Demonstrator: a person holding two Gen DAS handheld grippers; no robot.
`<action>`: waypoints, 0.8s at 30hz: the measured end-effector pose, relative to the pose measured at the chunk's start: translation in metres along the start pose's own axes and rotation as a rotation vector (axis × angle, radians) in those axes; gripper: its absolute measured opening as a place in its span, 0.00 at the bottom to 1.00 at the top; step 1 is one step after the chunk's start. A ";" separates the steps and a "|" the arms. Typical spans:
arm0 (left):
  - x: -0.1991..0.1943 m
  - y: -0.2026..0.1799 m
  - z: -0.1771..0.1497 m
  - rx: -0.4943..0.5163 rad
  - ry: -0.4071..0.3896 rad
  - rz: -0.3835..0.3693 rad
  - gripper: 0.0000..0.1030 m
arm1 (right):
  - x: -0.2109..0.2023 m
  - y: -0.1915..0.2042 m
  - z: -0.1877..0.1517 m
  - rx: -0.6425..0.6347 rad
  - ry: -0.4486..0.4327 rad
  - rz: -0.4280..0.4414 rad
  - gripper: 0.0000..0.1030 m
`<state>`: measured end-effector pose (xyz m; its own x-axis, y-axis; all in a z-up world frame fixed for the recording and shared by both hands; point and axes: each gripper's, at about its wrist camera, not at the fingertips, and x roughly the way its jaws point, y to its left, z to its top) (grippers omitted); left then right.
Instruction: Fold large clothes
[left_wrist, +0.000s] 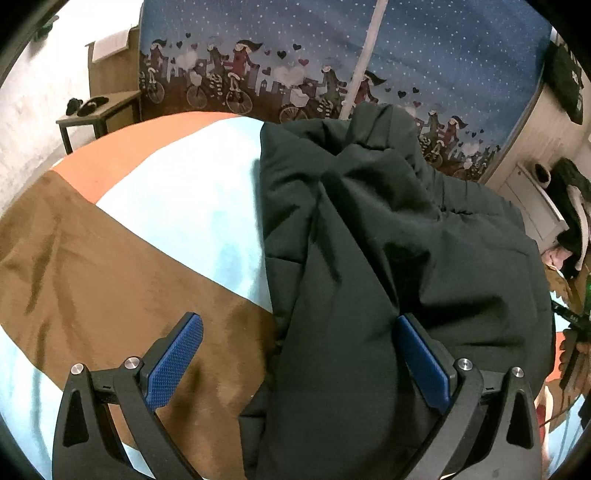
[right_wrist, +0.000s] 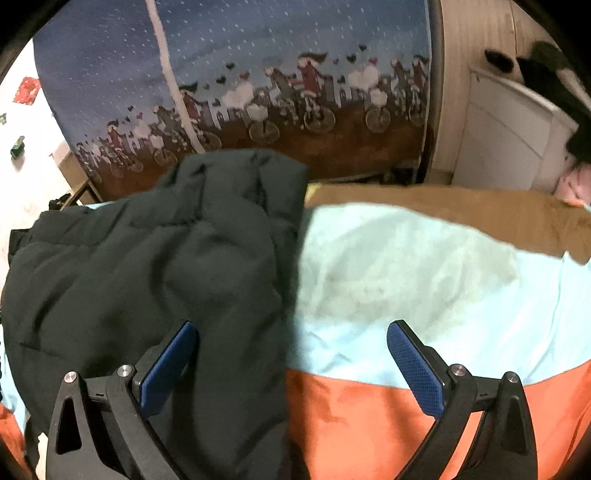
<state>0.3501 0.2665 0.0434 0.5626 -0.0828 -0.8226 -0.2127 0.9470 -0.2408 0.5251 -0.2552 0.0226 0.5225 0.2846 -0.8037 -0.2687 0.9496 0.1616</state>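
Observation:
A dark green padded jacket lies bunched on a bed with a brown, light blue and orange cover. My left gripper is open above the jacket's left edge, one blue pad over the brown cover and the other over the jacket. In the right wrist view the jacket fills the left half. My right gripper is open above the jacket's right edge, its left pad over the jacket and its right pad over the bed cover. Neither gripper holds anything.
A blue curtain with cyclist figures hangs behind the bed. A small wooden table with dark items stands at the back left. A white cabinet with dark clothes on it stands at the right.

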 end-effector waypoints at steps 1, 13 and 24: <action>0.001 0.001 -0.001 -0.001 0.002 -0.004 0.99 | 0.002 -0.001 0.000 0.004 0.004 0.005 1.00; 0.018 0.012 -0.005 -0.015 0.040 -0.078 0.99 | 0.026 -0.014 -0.003 0.081 0.078 0.122 1.00; 0.029 0.044 0.004 -0.142 0.096 -0.259 0.99 | 0.039 -0.037 -0.006 0.201 0.126 0.337 1.00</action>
<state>0.3604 0.3070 0.0105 0.5357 -0.3509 -0.7680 -0.1853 0.8385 -0.5124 0.5501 -0.2806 -0.0182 0.3259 0.5776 -0.7484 -0.2376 0.8163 0.5265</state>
